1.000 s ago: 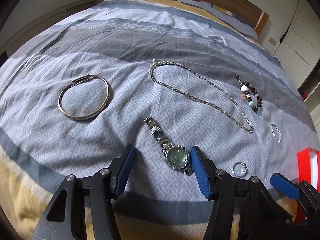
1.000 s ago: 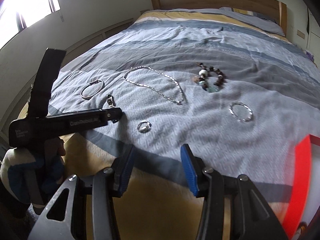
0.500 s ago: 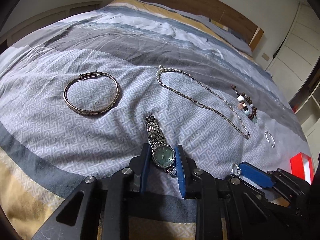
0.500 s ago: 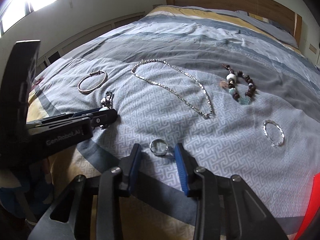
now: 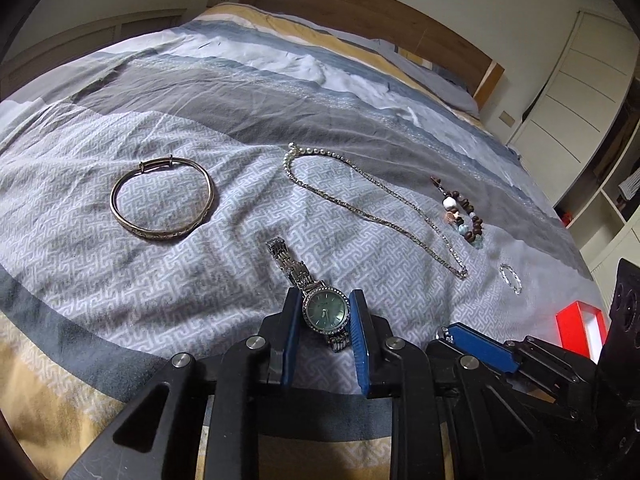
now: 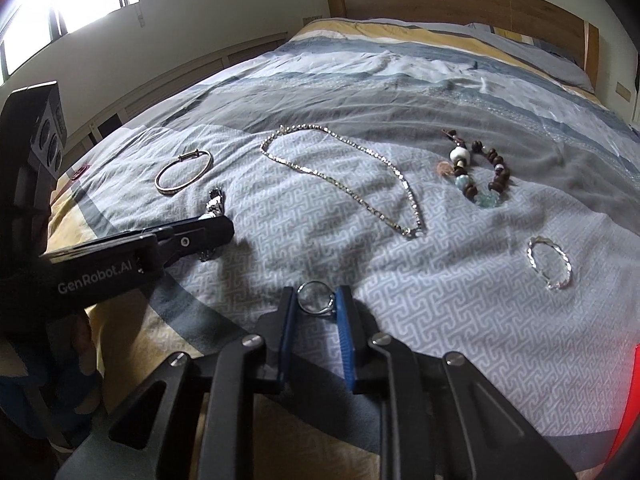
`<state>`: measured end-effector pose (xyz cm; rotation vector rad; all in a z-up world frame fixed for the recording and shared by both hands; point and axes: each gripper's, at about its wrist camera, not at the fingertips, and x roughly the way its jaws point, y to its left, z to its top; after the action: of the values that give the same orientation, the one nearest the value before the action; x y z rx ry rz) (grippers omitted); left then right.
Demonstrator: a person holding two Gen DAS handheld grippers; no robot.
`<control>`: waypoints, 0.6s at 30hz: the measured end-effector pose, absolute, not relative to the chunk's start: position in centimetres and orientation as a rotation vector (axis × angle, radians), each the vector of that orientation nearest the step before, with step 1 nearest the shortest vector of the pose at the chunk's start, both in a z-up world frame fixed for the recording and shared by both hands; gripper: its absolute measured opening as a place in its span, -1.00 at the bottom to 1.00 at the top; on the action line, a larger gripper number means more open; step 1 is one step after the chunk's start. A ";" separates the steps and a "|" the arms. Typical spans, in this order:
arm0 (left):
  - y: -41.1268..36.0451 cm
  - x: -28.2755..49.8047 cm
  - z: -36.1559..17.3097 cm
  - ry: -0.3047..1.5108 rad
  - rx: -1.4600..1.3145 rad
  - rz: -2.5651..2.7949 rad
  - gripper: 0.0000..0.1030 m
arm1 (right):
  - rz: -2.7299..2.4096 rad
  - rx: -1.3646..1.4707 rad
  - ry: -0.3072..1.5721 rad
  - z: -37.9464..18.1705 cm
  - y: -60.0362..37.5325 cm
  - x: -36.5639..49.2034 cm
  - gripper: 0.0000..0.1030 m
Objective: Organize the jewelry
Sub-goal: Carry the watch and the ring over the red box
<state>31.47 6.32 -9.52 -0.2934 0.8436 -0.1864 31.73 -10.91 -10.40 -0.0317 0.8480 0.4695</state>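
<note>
jaws now closed on watch (image 5: 325, 312), ring (image 6: 315, 298)

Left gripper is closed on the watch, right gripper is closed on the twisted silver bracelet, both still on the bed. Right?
Not quite. The right gripper is closing on the small ring, not the twisted silver bracelet, which lies untouched further right on the bedspread, as the right wrist view shows. The rest stands: the left gripper is closed on the watch, on the bed.

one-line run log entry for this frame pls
left gripper: shut on watch | right gripper: closing on ring | both on bedspread | nothing lifted
</note>
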 end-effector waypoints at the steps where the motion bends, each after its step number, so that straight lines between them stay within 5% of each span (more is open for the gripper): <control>1: 6.3 31.4 -9.4 0.842 -0.294 -0.186 -0.55 | 0.469 -0.031 0.844 -10.2 -11.0 31.6 -0.64; 18: -0.1 28.4 -3.3 0.777 -0.255 -0.266 -0.55 | 0.342 0.047 0.749 -2.0 -20.9 25.3 -0.64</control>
<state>28.36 -0.11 -3.25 -0.2555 0.7772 -0.2656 25.32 -20.94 -2.03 0.0467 0.7490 0.3421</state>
